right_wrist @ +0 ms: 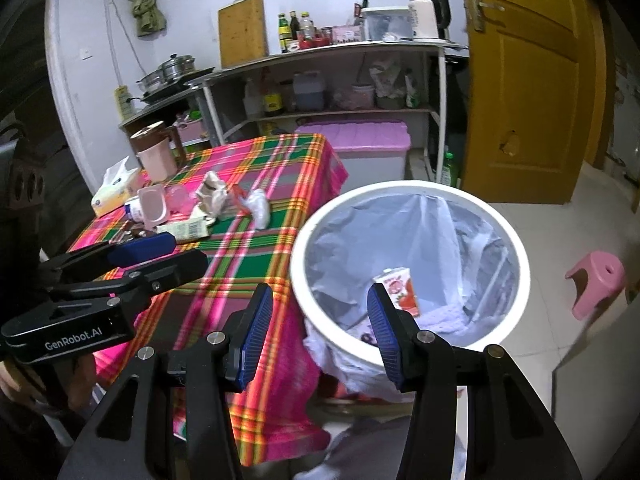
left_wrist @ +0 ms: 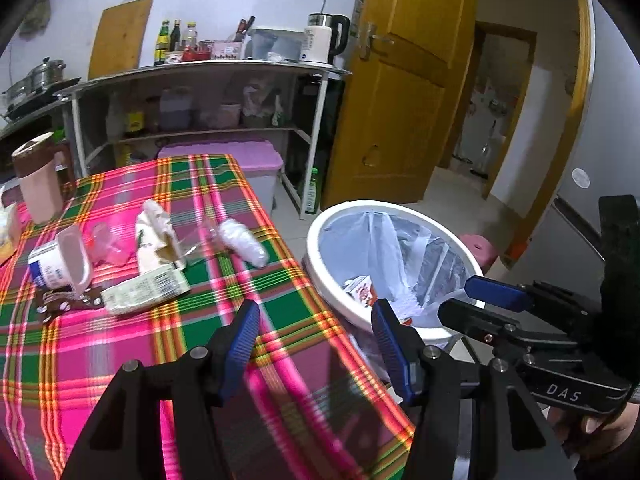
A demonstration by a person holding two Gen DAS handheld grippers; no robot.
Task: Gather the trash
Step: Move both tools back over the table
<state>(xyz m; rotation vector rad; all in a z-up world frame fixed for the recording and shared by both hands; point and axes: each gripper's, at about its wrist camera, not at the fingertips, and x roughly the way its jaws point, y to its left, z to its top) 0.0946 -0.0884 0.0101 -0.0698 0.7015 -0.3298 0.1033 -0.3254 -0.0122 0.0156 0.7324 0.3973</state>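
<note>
A table under a pink, green and orange plaid cloth (left_wrist: 224, 280) fills the left of both views. Just beside its right edge stands a round white trash bin (right_wrist: 408, 196) lined with a thin clear bag. Far behind them a metal shelf unit (left_wrist: 200, 96) carries bottles, an electric kettle (left_wrist: 324, 38) and a wooden cutting board; a lidded pink storage box (left_wrist: 224, 150) sits on the floor under it, and a yellow wooden door (left_wrist: 404, 80) stands open at the right. A small pink stool (right_wrist: 598, 280) is on the tiled floor to the right of the bin.

The left gripper (left_wrist: 314, 346) hangs over the near right corner of the table, its blue-padded jaws spread well apart with nothing between them. The right gripper (right_wrist: 318, 330) hangs at the near left rim of the bin, jaws likewise spread and empty.

The trash lies in a loose cluster on the far left part of the cloth: a crumpled white and tan paper bag (left_wrist: 154, 232), a flattened pale green carton (left_wrist: 146, 290), a blue and white yogurt cup (left_wrist: 60, 262) on its side, a crushed clear plastic bottle (left_wrist: 242, 240), a clear pink cup (left_wrist: 110, 246) and a brown wrapper (left_wrist: 68, 302). A pink jug with a brown lid (left_wrist: 38, 176) stands upright at the far left. Inside the bin lies a small red and white drink carton (right_wrist: 398, 286).
</note>
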